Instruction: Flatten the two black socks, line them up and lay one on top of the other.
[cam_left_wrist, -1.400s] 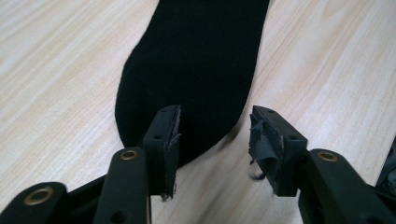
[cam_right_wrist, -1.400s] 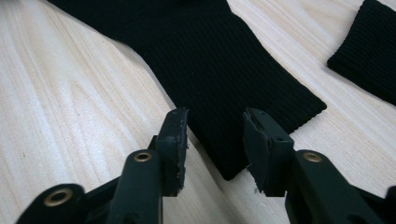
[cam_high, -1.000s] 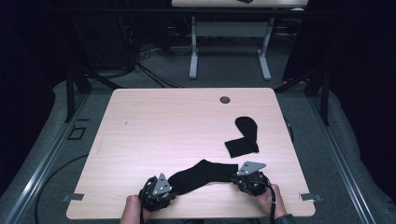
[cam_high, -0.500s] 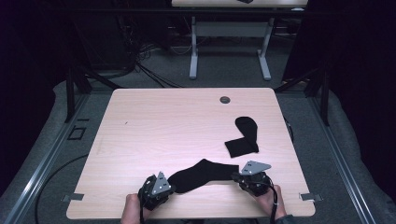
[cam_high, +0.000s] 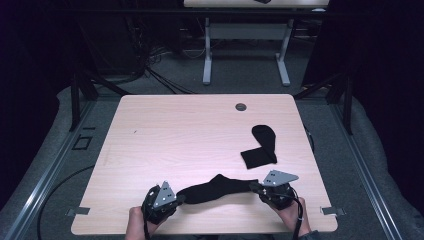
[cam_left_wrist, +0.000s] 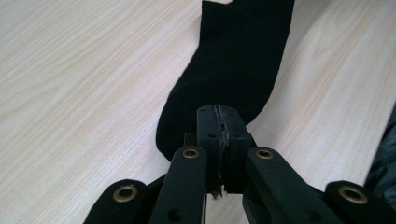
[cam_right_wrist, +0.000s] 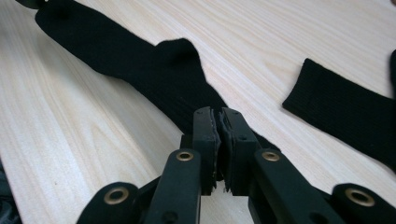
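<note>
Sock stretched between both grippers, left gripper and right gripper jaws clamped on its ends; next move likely lifts it toward the folded sock.

Each hand carries a black gripper: left gripper, right gripper. Each is topped by a grey 3-cornered plate with small holes. The black fingers hang on linkage bars with brass-ringed pivots. A black cable trails from each.

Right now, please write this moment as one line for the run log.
left gripper: shut on stretched sock | right gripper: shut on its other end | second sock: folded, apart | table
</note>
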